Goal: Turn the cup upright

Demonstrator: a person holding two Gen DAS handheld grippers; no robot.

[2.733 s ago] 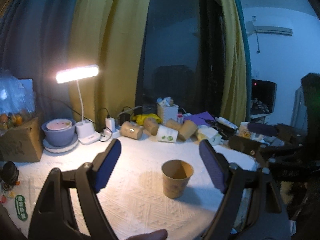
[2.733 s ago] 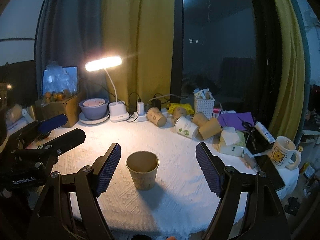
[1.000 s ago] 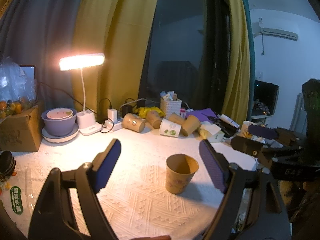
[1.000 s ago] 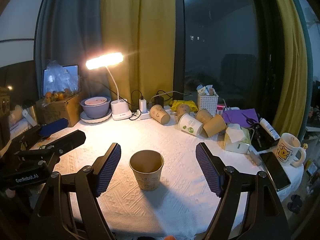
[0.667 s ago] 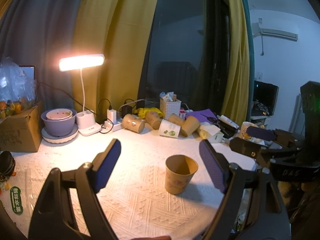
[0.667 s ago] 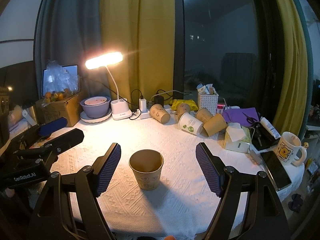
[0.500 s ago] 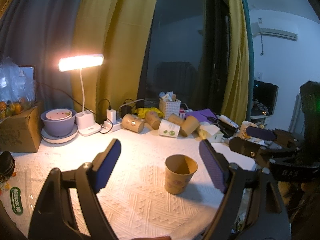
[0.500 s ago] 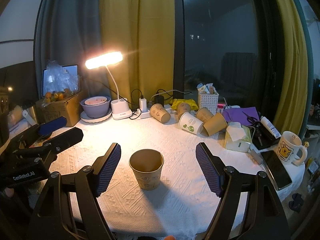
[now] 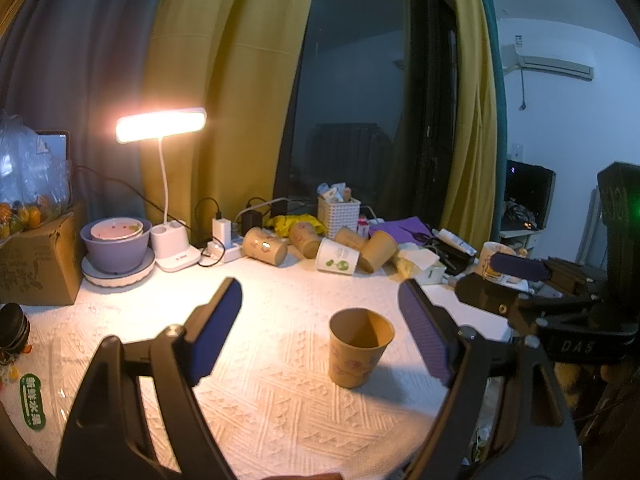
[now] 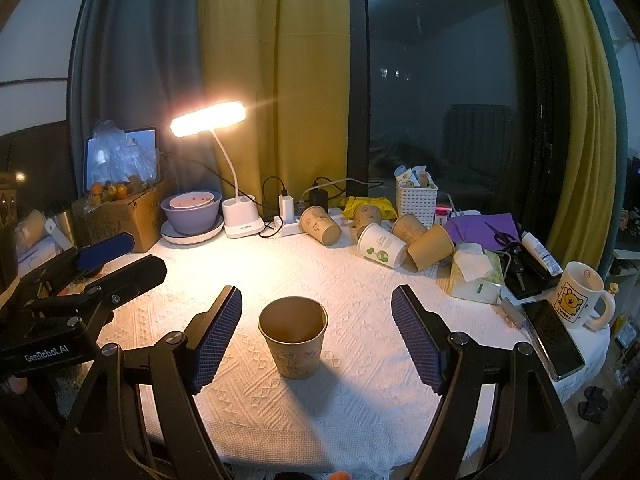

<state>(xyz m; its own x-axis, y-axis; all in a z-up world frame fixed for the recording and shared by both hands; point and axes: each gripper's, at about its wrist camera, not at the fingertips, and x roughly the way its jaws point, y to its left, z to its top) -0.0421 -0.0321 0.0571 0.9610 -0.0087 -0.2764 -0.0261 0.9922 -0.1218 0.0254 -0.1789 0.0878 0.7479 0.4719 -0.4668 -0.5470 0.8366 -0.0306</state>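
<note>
While cup (image 10: 294, 338) stands upright | left gripper (image 10: 120, 258) reads "GenRobot.AI"; right gripper (image 9: 516, 276) "DAS"

The cup (image 10: 293, 337) stands upright on the desk (image 10: 360, 280), between the spread fingers of the right gripper (image 10: 316, 336). The left gripper (image 10: 120, 258) is to its left. Behind it lie tipped cups (image 10: 384, 246); the lamp (image 10: 240, 216) stands back left, the mug (image 10: 578, 300) far right.

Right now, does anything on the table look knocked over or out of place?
Yes. Five paper cups lie tipped on their sides near the basket at the back. The front cup stands upright, untouched.
</note>
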